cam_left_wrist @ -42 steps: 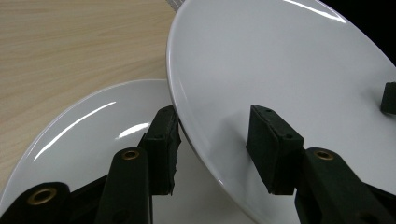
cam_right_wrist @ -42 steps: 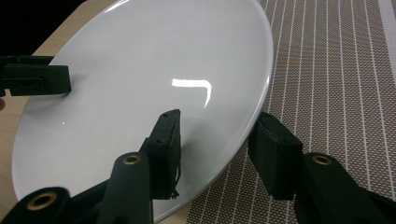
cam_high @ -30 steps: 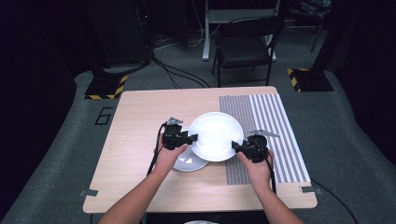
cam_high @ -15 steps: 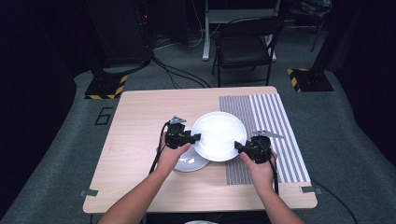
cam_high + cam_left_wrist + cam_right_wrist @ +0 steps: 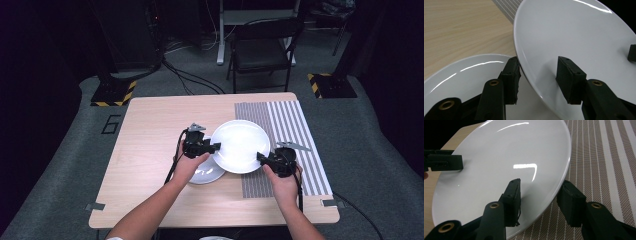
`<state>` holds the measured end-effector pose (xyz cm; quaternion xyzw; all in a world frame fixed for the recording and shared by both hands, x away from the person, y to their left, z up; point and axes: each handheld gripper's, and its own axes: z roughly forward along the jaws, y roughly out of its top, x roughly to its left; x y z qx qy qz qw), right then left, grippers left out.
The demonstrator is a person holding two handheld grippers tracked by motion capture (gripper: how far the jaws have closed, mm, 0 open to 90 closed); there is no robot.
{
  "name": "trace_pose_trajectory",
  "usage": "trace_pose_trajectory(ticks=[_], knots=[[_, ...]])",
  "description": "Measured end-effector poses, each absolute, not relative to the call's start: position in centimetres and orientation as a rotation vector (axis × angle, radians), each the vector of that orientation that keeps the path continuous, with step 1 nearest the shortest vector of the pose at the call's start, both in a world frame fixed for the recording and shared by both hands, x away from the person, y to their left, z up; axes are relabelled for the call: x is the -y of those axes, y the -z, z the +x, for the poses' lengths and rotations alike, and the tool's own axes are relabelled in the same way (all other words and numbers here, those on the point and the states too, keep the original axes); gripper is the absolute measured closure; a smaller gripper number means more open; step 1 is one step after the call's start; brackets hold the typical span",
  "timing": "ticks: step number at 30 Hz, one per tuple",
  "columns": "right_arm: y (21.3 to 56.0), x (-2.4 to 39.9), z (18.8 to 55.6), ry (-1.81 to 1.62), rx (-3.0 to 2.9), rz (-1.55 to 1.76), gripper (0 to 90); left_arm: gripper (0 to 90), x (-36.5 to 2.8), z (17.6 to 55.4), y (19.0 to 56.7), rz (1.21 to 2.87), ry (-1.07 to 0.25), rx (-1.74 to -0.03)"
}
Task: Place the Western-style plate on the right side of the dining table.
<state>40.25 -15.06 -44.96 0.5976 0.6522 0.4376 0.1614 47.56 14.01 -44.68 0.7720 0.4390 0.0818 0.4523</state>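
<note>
Table [image 5: 150, 150]: light wood top, the landmark for everything below; the person's forearms come in over its near edge.
Striped mat [image 5: 295, 130]: brown and white stripes, lying flat on the table's right part, running from the far edge toward the near edge.
Large plate [image 5: 241, 145]: white and round, at the table's middle, its right part over the striped mat's left edge. It is held by its rim from two sides. In the left gripper view [image 5: 579, 37] it sits tilted and overlaps the rim of the small plate; in the right gripper view [image 5: 506, 165] its edge is raised off the mat.
Small plate [image 5: 206, 172]: white, resting on the table's wood just nearer the person than the large plate's left side, partly under it and under the left hand. In the left gripper view [image 5: 461, 75] it lies below the large plate.
Left gripper [image 5: 216, 147]: at the table's middle, on the large plate's left rim. Its jaws are closed onto that rim, one pad above the plate and one below [image 5: 541, 80].
Right gripper [image 5: 261, 158]: over the mat's left edge, at the large plate's near right rim. Jaws pinched on the rim, one pad on the top face and one beneath [image 5: 541, 197].
</note>
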Motion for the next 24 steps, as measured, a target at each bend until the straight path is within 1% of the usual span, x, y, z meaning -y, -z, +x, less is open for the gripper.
trace_pose_trajectory(ticks=[24], knots=[[45.0, 18.5, 37.9, -1.216, -1.749, 1.771, 54.0, 54.1, -9.6, 48.4, 44.7, 1.958, -0.139, -0.980]])
